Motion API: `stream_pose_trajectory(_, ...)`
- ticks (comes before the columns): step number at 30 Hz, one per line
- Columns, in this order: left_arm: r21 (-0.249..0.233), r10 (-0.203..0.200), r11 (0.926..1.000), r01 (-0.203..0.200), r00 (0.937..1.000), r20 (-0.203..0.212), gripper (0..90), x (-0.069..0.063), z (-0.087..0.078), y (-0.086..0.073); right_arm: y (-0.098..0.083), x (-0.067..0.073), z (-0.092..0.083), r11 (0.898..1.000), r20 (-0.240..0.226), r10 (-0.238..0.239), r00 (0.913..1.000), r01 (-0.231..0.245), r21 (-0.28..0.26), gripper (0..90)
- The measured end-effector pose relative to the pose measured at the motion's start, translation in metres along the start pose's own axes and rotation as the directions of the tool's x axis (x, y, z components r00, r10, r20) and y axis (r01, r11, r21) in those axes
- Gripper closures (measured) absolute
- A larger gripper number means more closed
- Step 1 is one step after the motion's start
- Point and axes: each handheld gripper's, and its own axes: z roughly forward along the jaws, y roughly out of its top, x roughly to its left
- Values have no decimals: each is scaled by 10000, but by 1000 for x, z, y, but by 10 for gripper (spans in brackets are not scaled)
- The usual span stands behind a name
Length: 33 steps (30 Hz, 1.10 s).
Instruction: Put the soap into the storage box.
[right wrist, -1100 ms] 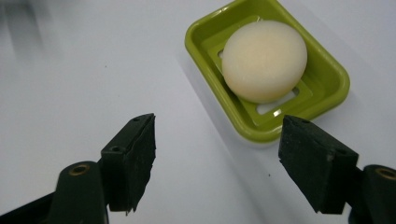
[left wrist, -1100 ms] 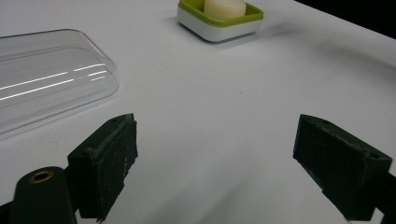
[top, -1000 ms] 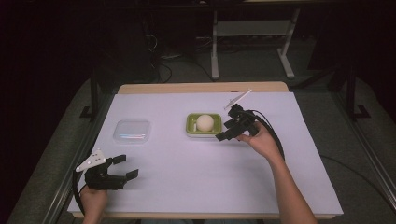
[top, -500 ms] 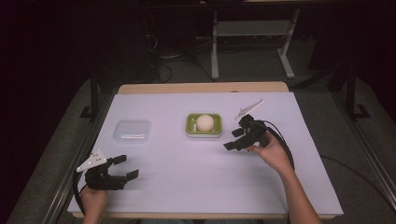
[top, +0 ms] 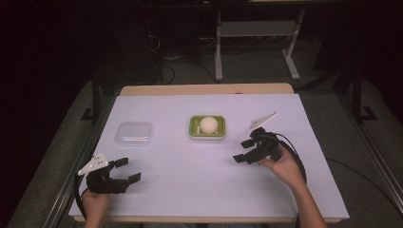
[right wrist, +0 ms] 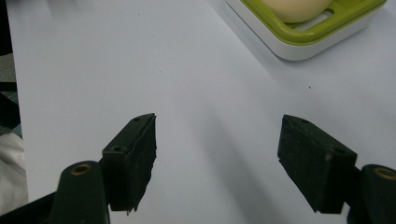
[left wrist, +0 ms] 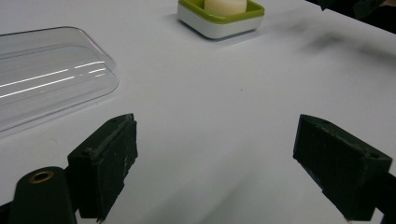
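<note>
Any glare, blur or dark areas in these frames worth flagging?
High view: the table is evenly lit, the surroundings beyond it nearly black. Left gripper view: bright streaks of glare on the clear lid, a smeared dark shape at top right, soft shadows on the sheet. Right gripper view: the soap dish and the soap are cut off by the top edge, and the near jaws look slightly soft.

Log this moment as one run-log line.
left claw: open, empty | right claw: open, empty | soap: in green dish | clear lid: on table
</note>
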Motion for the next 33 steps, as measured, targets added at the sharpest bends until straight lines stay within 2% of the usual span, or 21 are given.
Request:
stream_pose_trajectory(8,25,58,10000,-58,10000,-28,132,0,0,0,-9,7,-5,9999,114,-79,9999,80,-99,271)
stream_pose_trajectory(25,-48,5,10000,-5,10000,-8,131,-1,0,0,-35,12,-9,9996,8,209,9998,-208,-197,267)
stream_pose_trajectory(33,7,102,9999,-102,9999,1,131,-2,0,1,-50,14,-11,9992,59,330,9994,-329,-221,267)
